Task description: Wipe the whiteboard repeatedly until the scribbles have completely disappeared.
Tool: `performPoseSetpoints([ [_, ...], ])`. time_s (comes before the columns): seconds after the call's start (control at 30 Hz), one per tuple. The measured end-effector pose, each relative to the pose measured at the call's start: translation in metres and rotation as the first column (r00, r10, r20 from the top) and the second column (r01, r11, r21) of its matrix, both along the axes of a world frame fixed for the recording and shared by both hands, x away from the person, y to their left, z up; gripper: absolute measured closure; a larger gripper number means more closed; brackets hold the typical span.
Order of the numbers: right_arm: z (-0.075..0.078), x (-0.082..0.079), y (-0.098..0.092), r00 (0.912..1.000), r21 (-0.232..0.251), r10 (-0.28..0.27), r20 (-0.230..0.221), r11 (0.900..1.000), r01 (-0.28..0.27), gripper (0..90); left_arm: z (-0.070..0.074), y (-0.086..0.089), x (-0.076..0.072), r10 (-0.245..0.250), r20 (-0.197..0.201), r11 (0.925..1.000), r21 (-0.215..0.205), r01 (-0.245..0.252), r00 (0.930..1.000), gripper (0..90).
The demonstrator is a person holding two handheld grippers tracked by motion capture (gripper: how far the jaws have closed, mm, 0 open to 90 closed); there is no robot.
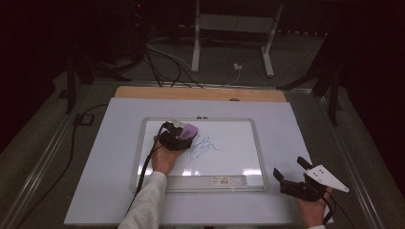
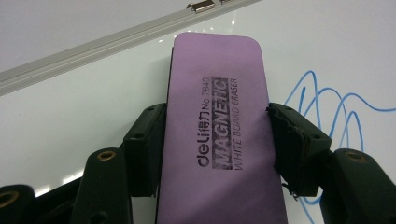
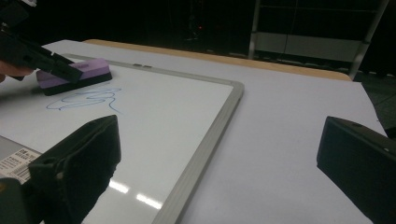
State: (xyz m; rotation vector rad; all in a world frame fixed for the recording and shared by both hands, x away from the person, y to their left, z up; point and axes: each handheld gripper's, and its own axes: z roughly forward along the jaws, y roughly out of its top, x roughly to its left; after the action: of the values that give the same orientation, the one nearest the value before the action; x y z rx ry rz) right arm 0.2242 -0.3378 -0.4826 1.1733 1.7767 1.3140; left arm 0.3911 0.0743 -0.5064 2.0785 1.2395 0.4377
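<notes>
A: Near edge first. What's the right gripper (image 1: 290, 171) doing?
B: Parked on the table (image 1: 95, 191) off the whiteboard's (image 1: 255, 143) right side, jaws wide apart, nothing in them.
A: And further in?
B: Left gripper (image 2: 217, 140) clamped on the purple eraser (image 2: 217, 121), flat on the board, just beside the blue scribble (image 1: 203, 147). Forearm comes up from the bottom, wrist low.
A: Tip?
B: I'd keep the felt flat w/ even pressure, sweep right across the ink.

Your left gripper (image 2: 217, 135) is clamping a purple eraser (image 2: 219, 116) lying on the whiteboard (image 2: 70, 112), beside blue scribble (image 2: 327, 105).
</notes>
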Motion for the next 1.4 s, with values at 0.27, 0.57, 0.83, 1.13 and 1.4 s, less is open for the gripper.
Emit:
performPoseSetpoints([
  [0.27, 0.000, 0.000, 0.002, 1.0000, 0.000, 0.004, -0.002, 1.000, -0.004, 0.2, 0.001, -0.011, -0.007, -0.047, 0.004, 0.9988, 0.016, 0.047, 0.9989, 41.8],
  [0.57, 0.000, 0.000, 0.001, 1.0000, -0.001, 0.003, 0.002, 1.000, -0.003, 0.2, 0.001, -0.014, 0.006, -0.010, 0.009, 0.9993, 0.035, 0.010, 0.9999, 41.8],
  [0.83, 0.000, 0.000, 0.001, 1.0000, -0.001, 0.003, 0.002, 1.000, -0.003, 0.2, 0.003, -0.027, -0.018, -0.084, 0.005, 0.9944, 0.066, 0.083, 0.9965, 41.9],
  [1.13, 0.001, -0.001, 0.001, 1.0000, -0.002, 0.003, 0.002, 1.000, -0.003, 0.2, 0.004, -0.029, -0.043, -0.144, 0.008, 0.9867, 0.078, 0.143, 0.9896, 41.8],
  [1.4, 0.001, -0.001, -0.001, 1.0000, 0.002, -0.003, 0.001, 1.000, 0.003, 0.2, 0.002, 0.000, -0.026, 0.005, -0.014, 0.9994, 0.033, -0.005, 0.9999, 41.9],
])
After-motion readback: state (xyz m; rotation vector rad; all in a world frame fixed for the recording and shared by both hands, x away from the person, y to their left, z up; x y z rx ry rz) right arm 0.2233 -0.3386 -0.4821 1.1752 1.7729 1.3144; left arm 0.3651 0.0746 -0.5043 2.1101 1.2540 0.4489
